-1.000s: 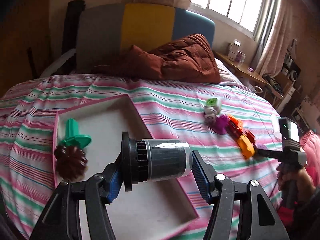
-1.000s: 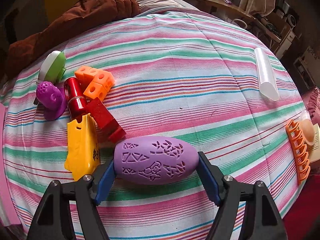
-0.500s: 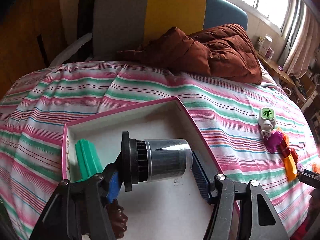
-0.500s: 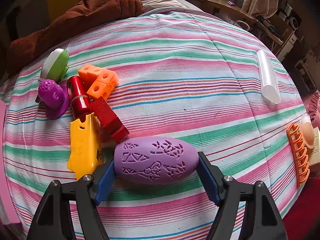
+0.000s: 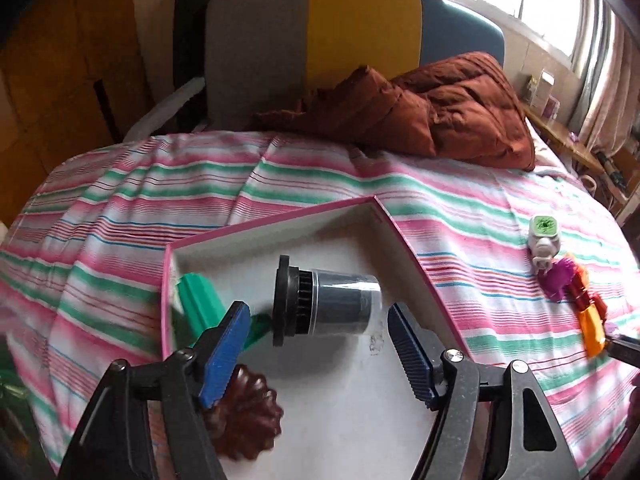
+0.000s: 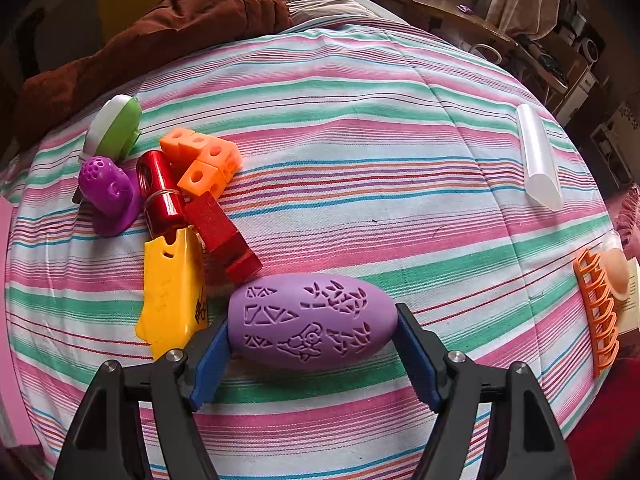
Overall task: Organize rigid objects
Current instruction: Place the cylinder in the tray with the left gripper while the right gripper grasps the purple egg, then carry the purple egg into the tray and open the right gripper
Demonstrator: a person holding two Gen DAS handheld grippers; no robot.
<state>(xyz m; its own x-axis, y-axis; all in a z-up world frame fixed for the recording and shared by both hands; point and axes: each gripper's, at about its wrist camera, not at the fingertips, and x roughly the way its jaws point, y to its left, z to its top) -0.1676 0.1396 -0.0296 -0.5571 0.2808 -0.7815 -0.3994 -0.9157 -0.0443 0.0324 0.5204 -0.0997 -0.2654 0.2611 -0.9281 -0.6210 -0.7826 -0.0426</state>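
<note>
Listing by size, we record one striped bedspread (image 6: 360, 128) with broad bare room right of the toy cluster; one pink-rimmed tray (image 5: 404, 236), floor mostly free; one purple egg (image 6: 312, 320) clamped endwise in our right gripper (image 6: 312, 354); one black cylinder (image 5: 326, 306) lying in the tray between our left gripper's (image 5: 316, 354) spread jaws, neither pad touching it.

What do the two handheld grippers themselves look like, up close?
Both look alike: the left gripper and right gripper have black plastic triangulated linkage arms with cut-out windows and silver pivot bolts. Their fingers carry blue ribbed pads. No cables or markings show.
</note>
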